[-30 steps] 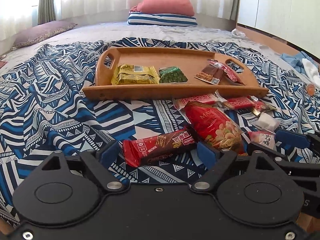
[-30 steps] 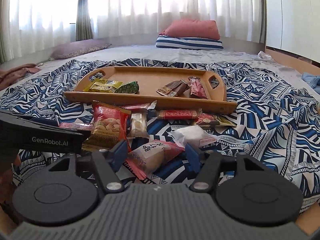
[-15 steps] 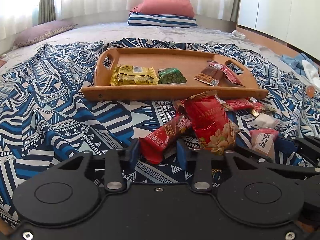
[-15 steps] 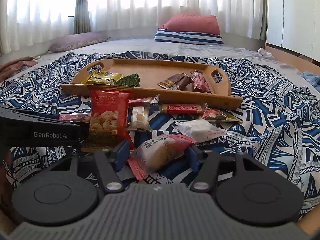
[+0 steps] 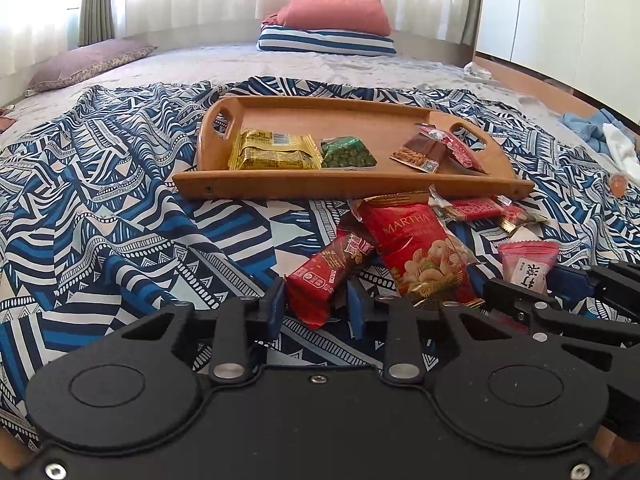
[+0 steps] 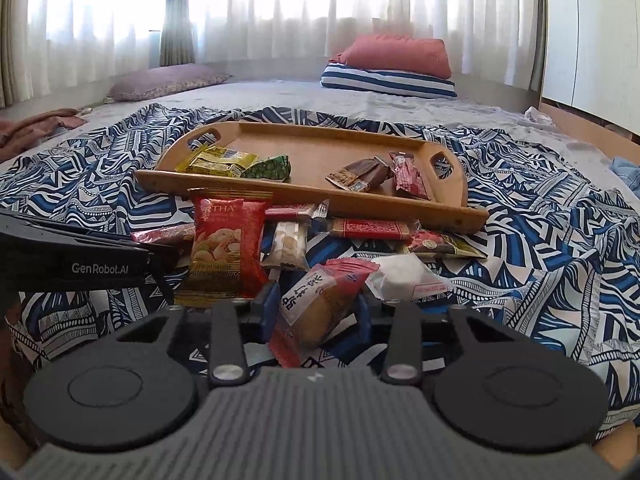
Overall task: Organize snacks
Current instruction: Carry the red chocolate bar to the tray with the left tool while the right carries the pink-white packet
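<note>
A wooden tray [image 5: 344, 189] [image 6: 280, 190] lies on the patterned blanket and holds yellow, green and brown-red snack packs. My left gripper [image 5: 316, 308] is shut on a dark red snack bar [image 5: 332, 272], with a red Martha nut bag [image 5: 420, 252] leaning beside it. My right gripper [image 6: 316, 310] is shut on a pink and tan wrapped pastry [image 6: 320, 300], which also shows in the left wrist view [image 5: 526, 266]. The nut bag [image 6: 224, 252] stands to its left.
Several loose snacks lie before the tray: a white packet [image 6: 404, 276], a red bar [image 6: 368, 229], a pale biscuit pack [image 6: 288, 246]. The left gripper's body [image 6: 80, 256] reaches in from the left. Pillows [image 5: 332, 28] lie at the far end of the bed.
My left gripper closed on the dark red bar and lifted its end, tipping the nut bag upright. My right gripper closed on the pastry pack and raised it slightly.
</note>
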Motion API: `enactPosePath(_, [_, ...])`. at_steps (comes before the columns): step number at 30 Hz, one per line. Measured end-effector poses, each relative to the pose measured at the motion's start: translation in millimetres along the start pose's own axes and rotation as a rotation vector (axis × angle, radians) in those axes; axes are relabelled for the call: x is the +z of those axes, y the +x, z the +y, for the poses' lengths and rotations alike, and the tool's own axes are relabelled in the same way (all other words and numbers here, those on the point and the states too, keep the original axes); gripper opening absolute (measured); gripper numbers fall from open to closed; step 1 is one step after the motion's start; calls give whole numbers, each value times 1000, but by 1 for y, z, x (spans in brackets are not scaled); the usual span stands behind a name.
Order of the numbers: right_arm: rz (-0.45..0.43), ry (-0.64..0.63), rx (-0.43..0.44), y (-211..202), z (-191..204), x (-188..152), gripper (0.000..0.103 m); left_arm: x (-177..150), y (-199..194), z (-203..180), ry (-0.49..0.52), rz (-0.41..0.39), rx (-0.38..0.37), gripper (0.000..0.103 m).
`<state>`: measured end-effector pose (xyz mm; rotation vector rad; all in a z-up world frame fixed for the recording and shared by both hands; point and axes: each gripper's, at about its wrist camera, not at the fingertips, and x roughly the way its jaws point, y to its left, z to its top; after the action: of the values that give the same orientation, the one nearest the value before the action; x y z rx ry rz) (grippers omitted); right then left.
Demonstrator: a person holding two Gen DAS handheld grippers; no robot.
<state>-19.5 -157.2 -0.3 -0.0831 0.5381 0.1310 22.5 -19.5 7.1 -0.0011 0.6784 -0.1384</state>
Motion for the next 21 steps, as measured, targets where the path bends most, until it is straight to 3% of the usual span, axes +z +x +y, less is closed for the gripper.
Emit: enactPosePath(21, [-20, 8, -30, -10, -6, 3, 41, 1, -14, 3, -22, -20, 14, 29])
